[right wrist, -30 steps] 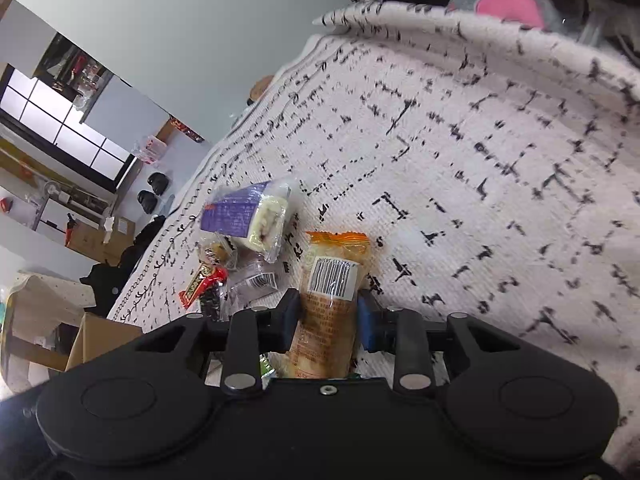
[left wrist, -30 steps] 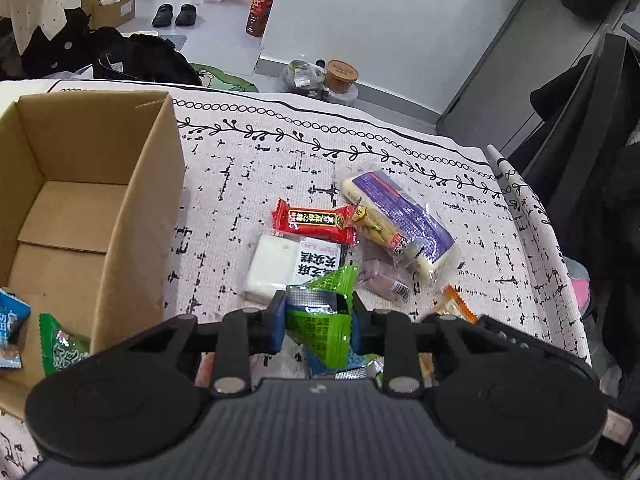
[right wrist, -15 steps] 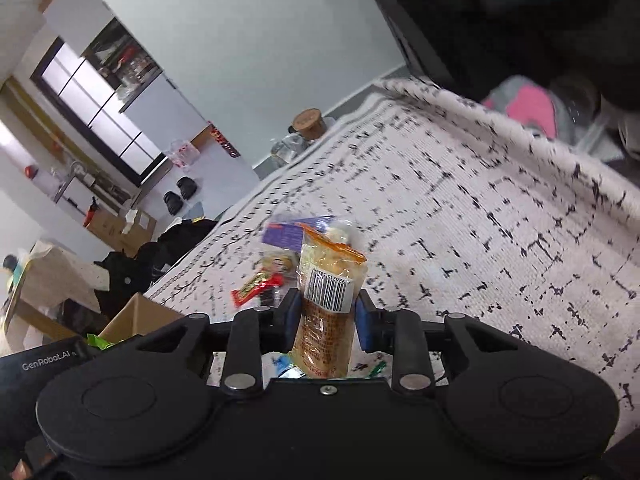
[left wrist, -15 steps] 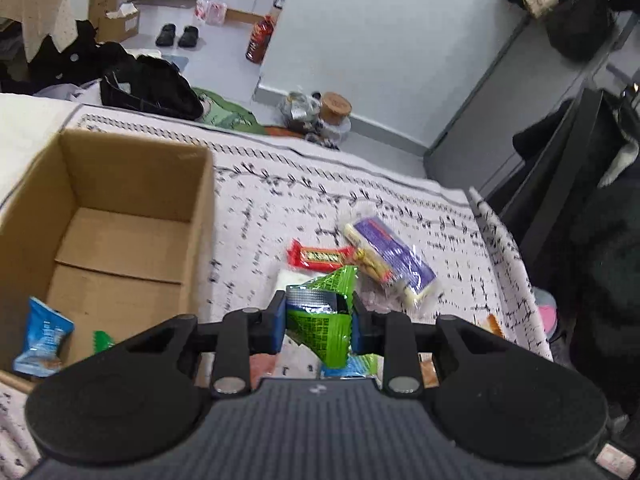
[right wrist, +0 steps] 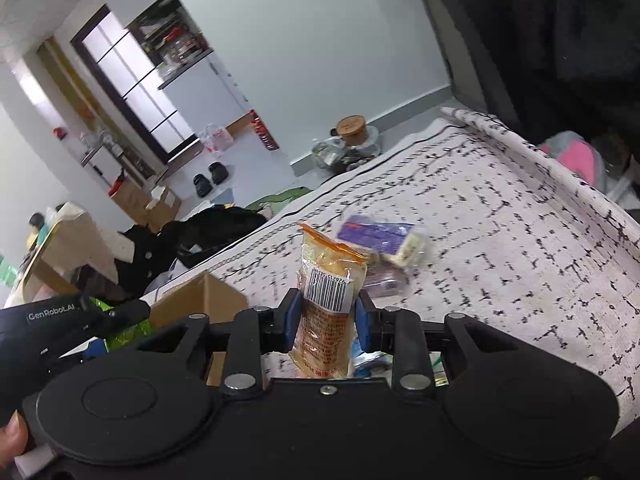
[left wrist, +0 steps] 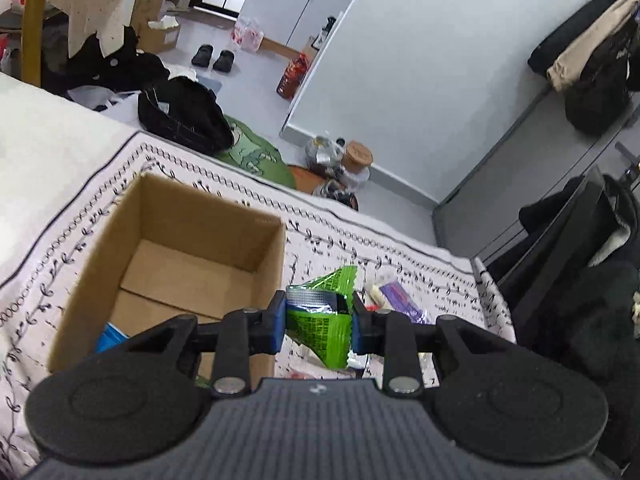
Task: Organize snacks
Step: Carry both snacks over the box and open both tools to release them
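Snacks (right wrist: 382, 236) remained on the bed (right wrist: 520, 248); the cardboard box (left wrist: 180, 252) held few. Left gripper (left wrist: 319, 318) jaws clamped a green packet (left wrist: 322, 320). Right gripper (right wrist: 325, 318) jaws clamped an orange packet (right wrist: 328, 300).

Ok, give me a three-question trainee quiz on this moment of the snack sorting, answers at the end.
1. True or false: the left gripper is empty.
2. Which snack does the right gripper hold? A) purple packet B) orange packet with a barcode C) red bar
3. Fill in: the cardboard box stands open on the patterned ____.

Key:
1. False; it is shut on the green packet.
2. B, the orange packet; the purple packet lies on the cloth.
3. cloth
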`<action>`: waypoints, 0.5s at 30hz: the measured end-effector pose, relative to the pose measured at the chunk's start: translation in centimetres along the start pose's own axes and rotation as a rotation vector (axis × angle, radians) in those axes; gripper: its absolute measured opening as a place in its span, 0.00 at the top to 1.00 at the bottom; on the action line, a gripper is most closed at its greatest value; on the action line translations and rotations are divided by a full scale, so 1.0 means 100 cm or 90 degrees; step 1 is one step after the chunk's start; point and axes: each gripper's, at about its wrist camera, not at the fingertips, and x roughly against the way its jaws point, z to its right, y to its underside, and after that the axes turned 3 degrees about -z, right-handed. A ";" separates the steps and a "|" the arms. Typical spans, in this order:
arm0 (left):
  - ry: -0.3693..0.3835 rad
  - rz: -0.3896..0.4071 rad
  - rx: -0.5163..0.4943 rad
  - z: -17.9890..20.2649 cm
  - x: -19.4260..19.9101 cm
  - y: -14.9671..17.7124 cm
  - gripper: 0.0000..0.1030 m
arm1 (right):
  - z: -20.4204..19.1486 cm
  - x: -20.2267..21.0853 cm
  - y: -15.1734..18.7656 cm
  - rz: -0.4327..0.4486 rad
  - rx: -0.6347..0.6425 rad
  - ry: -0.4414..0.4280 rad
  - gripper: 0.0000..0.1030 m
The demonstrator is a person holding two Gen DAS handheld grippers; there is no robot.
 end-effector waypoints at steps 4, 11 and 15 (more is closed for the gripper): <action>-0.002 0.015 -0.003 -0.006 0.014 -0.005 0.72 | -0.019 0.003 -0.001 -0.002 0.012 -0.021 0.73; -0.008 0.037 0.020 -0.026 0.035 -0.012 0.71 | -0.053 0.000 0.006 -0.014 0.029 -0.064 0.73; -0.014 0.051 0.045 -0.043 0.043 -0.017 0.71 | -0.072 -0.006 0.010 -0.026 0.045 -0.085 0.73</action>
